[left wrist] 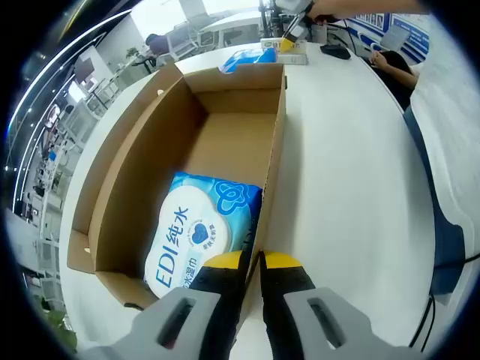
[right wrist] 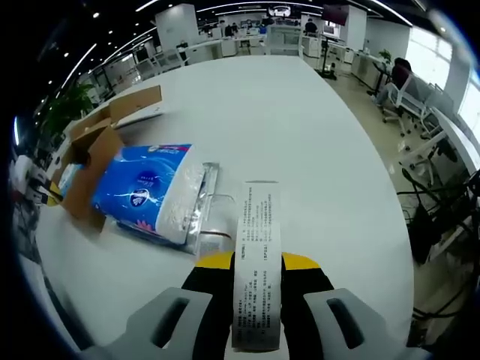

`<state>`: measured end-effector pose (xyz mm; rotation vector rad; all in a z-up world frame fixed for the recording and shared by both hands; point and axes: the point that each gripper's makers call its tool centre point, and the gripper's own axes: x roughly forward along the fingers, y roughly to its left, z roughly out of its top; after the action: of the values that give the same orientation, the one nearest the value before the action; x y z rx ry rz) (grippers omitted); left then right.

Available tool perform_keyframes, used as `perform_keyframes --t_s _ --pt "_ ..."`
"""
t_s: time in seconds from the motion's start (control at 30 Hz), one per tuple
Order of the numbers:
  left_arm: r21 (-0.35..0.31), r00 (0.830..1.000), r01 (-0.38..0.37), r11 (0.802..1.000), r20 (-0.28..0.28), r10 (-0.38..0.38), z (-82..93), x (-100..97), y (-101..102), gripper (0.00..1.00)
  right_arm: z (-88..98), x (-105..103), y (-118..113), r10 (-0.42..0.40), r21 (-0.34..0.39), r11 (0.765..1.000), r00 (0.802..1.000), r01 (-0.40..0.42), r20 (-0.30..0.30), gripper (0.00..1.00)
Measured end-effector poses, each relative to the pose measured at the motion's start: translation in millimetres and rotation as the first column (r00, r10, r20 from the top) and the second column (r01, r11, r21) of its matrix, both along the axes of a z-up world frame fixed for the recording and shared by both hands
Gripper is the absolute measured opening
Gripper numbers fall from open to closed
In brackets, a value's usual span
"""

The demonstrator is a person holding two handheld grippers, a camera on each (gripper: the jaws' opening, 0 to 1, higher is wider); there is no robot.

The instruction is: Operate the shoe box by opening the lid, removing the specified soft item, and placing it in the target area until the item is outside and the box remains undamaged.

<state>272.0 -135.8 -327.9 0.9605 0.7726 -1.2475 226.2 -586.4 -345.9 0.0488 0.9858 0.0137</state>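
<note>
An open brown shoe box (left wrist: 142, 150) lies on the white table. A blue and white wet-wipes pack (left wrist: 199, 232) rests in its near end. My left gripper (left wrist: 252, 259) is shut on the box's right wall, the cardboard edge between its yellow-tipped jaws. Beyond the box's far end lies a blue soft pack (left wrist: 247, 56), with my right gripper (left wrist: 291, 34) beside it. In the right gripper view that blue pack (right wrist: 150, 195) lies on the table beside the box (right wrist: 86, 161). My right gripper (right wrist: 256, 259) is shut on a white printed strip (right wrist: 255, 225) at the pack's clear end.
The white table (right wrist: 300, 135) stretches wide and bare to the right of the box. A dark mouse-like object (left wrist: 335, 51) and a seated person (left wrist: 394, 64) are at the far right. Desks and chairs stand beyond the table.
</note>
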Motion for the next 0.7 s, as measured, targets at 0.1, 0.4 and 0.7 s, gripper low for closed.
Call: perform_keyframes --t_s 0.1,0.4,0.7 --pt "-0.001 1.000 0.001 1.000 0.000 -0.001 0.1 -0.1 -0.2 0.08 0.7 1.3 0.2 -0.014 0.011 1.000 1.000 0.013 0.010 0.20" --pt "-0.001 1.000 0.001 1.000 0.001 -0.001 -0.6 0.0 0.1 0.08 -0.6 2.8 1.4 0.010 -0.002 1.000 1.000 -0.010 0.013 0.20" --pt "-0.001 1.000 0.003 1.000 0.001 -0.003 0.0 0.2 0.1 0.08 3.3 5.3 -2.0 0.026 -0.031 0.999 0.999 -0.025 0.029 0.31"
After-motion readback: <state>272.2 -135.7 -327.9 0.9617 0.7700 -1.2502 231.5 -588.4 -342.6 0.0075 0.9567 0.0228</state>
